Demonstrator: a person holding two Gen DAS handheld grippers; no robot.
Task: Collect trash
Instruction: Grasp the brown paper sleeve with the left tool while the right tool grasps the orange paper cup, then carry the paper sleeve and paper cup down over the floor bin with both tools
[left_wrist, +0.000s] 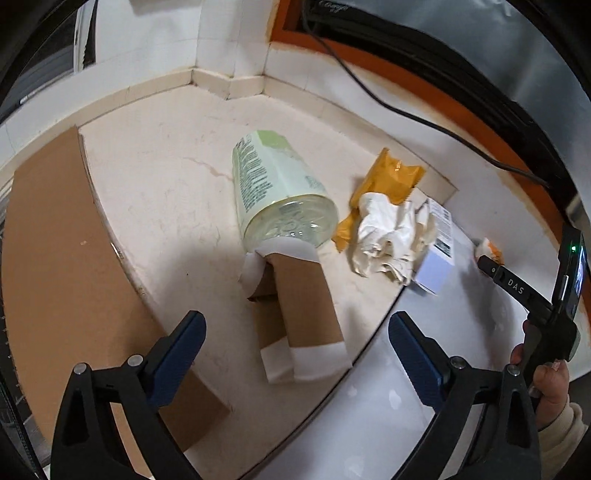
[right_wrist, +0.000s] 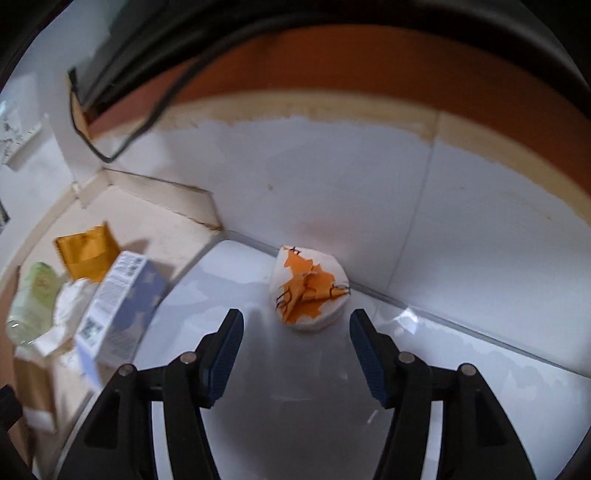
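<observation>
My left gripper (left_wrist: 297, 334) is open, its jaws either side of a flattened brown cardboard piece with white ends (left_wrist: 299, 317) on the cream floor. Beyond it lie a pale green plastic bottle (left_wrist: 275, 184), a crumpled white tissue (left_wrist: 388, 236), a yellow wrapper (left_wrist: 391, 177) and a small blue-white box (left_wrist: 437, 254). My right gripper (right_wrist: 296, 332) is open, just short of a crushed white and orange paper cup (right_wrist: 310, 290) on the white tile by the wall. The box (right_wrist: 118, 314), wrapper (right_wrist: 86, 253) and bottle (right_wrist: 31, 302) show at the left of the right wrist view.
A large brown cardboard sheet (left_wrist: 55, 258) lies at the left. A black cable (left_wrist: 369, 85) runs along the orange-trimmed wall. The right gripper's handle and hand (left_wrist: 546, 332) show at the right edge. White walls enclose the corner.
</observation>
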